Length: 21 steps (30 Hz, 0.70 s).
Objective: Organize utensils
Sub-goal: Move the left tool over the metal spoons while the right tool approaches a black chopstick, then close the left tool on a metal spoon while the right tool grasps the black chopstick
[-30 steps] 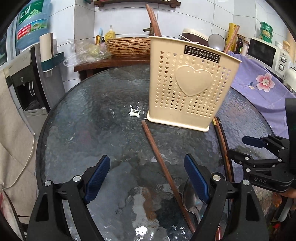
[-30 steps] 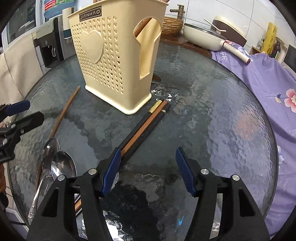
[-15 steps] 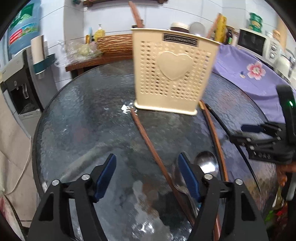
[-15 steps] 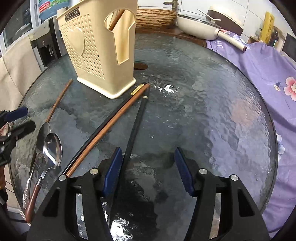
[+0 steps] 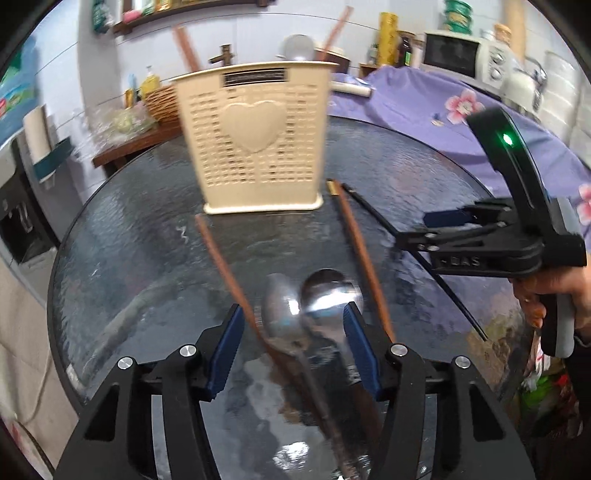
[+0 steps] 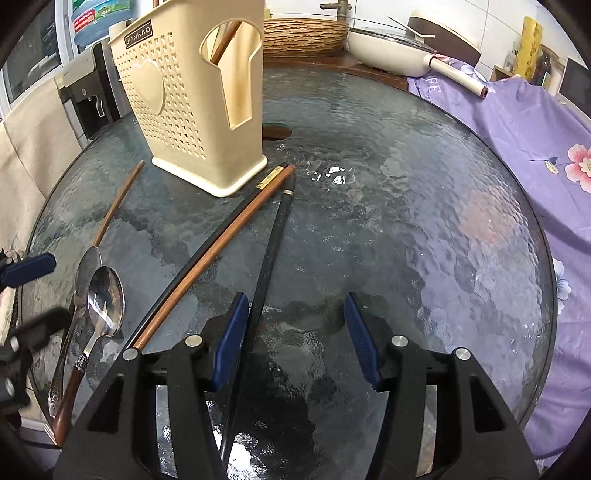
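A cream perforated utensil holder [image 5: 255, 144] [image 6: 192, 107] stands on the round glass table [image 6: 406, 221] with a few utensils in it. Two metal spoons [image 5: 306, 310] [image 6: 99, 295] lie side by side near the table's front edge. My left gripper [image 5: 293, 332] is open, its jaws either side of the spoon bowls. A lone brown chopstick [image 5: 221, 266] [image 6: 116, 206] lies left of them. A brown chopstick [image 6: 221, 251] [image 5: 362, 254] and black chopsticks [image 6: 271, 243] lie right of the holder. My right gripper [image 6: 295, 325] is open over the black one.
A woven basket [image 6: 303, 35] and a cream pan [image 6: 395, 51] sit on a wooden side table behind. A purple floral cloth [image 6: 517, 122] covers the surface to the right. A water dispenser [image 5: 22, 206] stands at the left.
My left gripper has swung right and now straddles the two spoons. My right gripper has shifted so the black chopstick lies by its left finger.
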Each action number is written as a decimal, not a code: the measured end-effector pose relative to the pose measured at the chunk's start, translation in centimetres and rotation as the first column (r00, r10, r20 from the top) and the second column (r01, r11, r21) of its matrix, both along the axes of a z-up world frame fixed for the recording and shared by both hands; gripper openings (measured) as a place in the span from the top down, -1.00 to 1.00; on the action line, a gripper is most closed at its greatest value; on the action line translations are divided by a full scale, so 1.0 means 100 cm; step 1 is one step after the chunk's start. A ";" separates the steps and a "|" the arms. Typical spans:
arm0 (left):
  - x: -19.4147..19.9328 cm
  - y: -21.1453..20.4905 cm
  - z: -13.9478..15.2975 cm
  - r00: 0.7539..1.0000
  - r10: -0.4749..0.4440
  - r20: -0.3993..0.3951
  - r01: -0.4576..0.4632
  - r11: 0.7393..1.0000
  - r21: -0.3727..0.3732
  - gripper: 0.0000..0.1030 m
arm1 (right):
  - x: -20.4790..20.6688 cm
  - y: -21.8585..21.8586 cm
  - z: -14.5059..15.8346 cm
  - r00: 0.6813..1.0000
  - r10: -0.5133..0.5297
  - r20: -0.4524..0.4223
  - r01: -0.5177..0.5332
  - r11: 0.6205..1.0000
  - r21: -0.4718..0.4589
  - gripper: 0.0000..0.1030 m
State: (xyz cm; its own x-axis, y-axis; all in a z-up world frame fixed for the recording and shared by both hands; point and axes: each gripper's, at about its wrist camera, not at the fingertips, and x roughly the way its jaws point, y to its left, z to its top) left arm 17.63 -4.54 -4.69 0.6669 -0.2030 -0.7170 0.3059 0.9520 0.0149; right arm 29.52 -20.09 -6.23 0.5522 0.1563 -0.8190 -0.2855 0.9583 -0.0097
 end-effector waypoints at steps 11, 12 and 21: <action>0.014 -0.028 -0.013 0.999 -0.005 -0.041 0.007 0.999 0.048 -0.05 | -0.002 -0.006 -0.001 1.000 0.008 -0.001 -0.008 1.000 0.015 -0.05; 0.015 -0.028 -0.013 0.999 0.001 -0.044 0.001 0.999 0.049 -0.04 | -0.002 -0.007 -0.001 1.000 0.008 0.001 -0.008 1.000 0.015 -0.05; 0.023 -0.040 -0.020 0.998 0.012 -0.055 -0.007 0.996 0.091 0.09 | -0.006 -0.008 -0.003 1.000 0.018 0.014 -0.018 1.000 0.019 -0.05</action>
